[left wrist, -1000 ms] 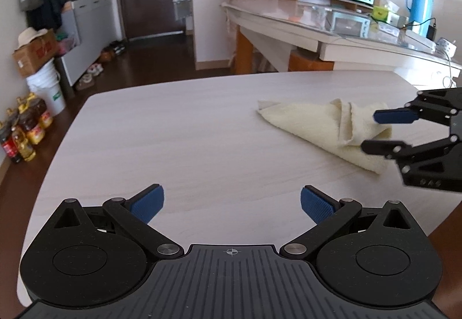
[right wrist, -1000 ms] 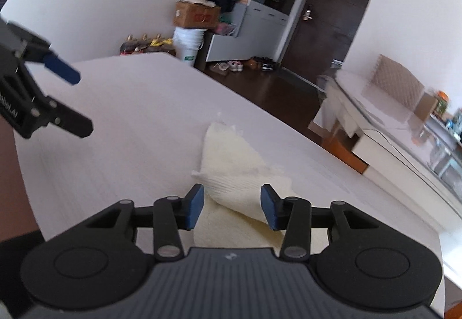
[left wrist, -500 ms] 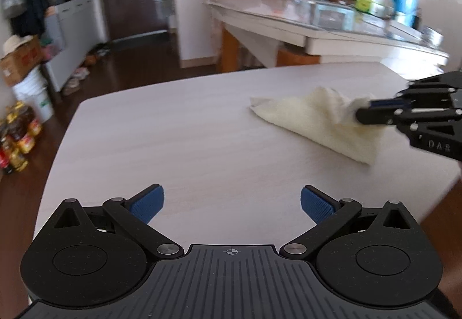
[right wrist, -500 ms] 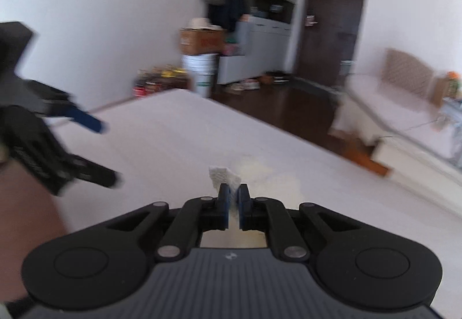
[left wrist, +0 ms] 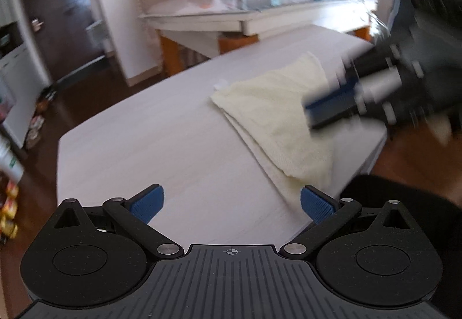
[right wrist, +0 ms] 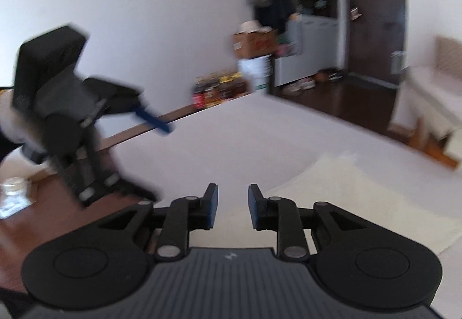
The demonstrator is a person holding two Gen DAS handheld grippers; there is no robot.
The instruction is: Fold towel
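Cream towel lies folded on the pale table, near its edge. Left gripper spread wide, empty. Right gripper opening above the cloth, nothing between its jaws.

Right tongs released the towel, now folded, and are opening.

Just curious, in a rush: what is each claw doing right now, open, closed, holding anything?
Left gripper: open wide, holding nothing.
Right gripper: jaws opening, nothing between them; the cream towel lies on the table.
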